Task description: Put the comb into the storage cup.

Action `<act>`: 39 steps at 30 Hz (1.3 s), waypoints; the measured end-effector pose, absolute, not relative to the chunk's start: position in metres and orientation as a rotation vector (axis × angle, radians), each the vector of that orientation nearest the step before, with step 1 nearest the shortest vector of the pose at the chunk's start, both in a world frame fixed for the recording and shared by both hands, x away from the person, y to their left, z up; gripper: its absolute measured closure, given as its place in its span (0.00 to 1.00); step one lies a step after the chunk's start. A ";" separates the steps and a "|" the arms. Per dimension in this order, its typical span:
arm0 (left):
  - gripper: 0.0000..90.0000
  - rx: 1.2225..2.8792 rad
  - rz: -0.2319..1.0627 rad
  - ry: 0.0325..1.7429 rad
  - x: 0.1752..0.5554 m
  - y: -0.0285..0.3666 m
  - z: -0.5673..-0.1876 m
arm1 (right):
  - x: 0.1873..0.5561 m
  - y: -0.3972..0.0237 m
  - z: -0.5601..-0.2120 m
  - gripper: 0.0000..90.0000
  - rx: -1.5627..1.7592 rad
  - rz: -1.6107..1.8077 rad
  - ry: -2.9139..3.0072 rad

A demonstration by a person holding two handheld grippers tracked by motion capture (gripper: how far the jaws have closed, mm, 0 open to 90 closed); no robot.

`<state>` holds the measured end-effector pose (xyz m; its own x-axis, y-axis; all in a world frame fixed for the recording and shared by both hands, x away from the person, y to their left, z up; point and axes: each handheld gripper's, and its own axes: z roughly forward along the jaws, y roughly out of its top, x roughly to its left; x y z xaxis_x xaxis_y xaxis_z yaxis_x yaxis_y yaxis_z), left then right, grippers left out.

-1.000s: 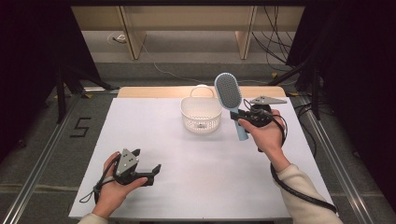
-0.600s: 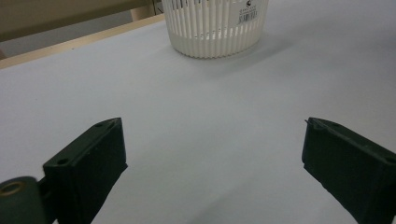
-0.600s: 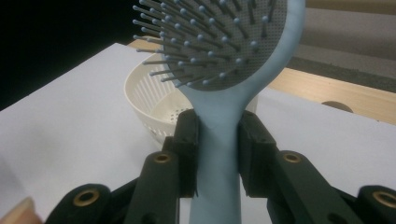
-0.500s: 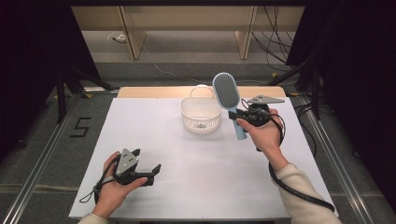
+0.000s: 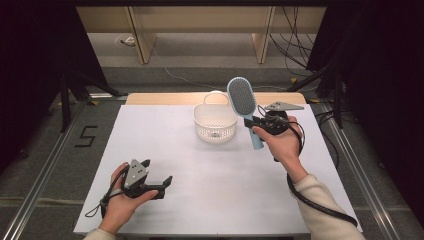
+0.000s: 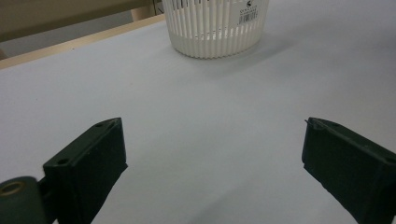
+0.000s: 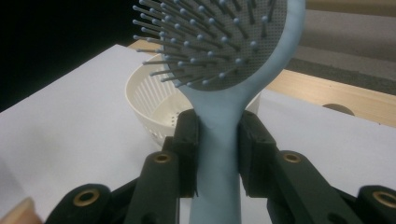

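A light blue hairbrush (image 5: 243, 102) with a grey bristle pad stands upright, held by its handle in my right gripper (image 5: 256, 125), which is shut on it to the right of the white slotted basket (image 5: 215, 124). In the right gripper view both black pads (image 7: 187, 154) press the hairbrush handle (image 7: 218, 154), and the bristle head rises above the basket (image 7: 149, 109). My left gripper (image 5: 157, 182) rests on the white table (image 5: 210, 185) near the front left, open with nothing between its fingers. In the left gripper view its left gripper (image 6: 215, 154) faces the basket (image 6: 215, 28).
A wooden strip (image 5: 165, 98) runs along the table's far edge. Dark stands and cables (image 5: 300, 65) stand beyond the table on both sides. A cable (image 5: 320, 205) trails from the right gripper along the person's sleeve.
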<state>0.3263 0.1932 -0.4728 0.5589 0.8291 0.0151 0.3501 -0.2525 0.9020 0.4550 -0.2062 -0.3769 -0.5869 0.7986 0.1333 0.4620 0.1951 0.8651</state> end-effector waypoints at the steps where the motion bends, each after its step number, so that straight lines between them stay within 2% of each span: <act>1: 0.06 1.837 0.628 0.966 0.326 0.193 -0.473 | 0.455 -0.206 -0.377 0.80 1.185 1.350 2.130; 39: 0.07 1.834 0.627 0.967 0.326 0.193 -0.472 | 0.459 -0.194 -0.376 0.80 1.170 1.359 2.142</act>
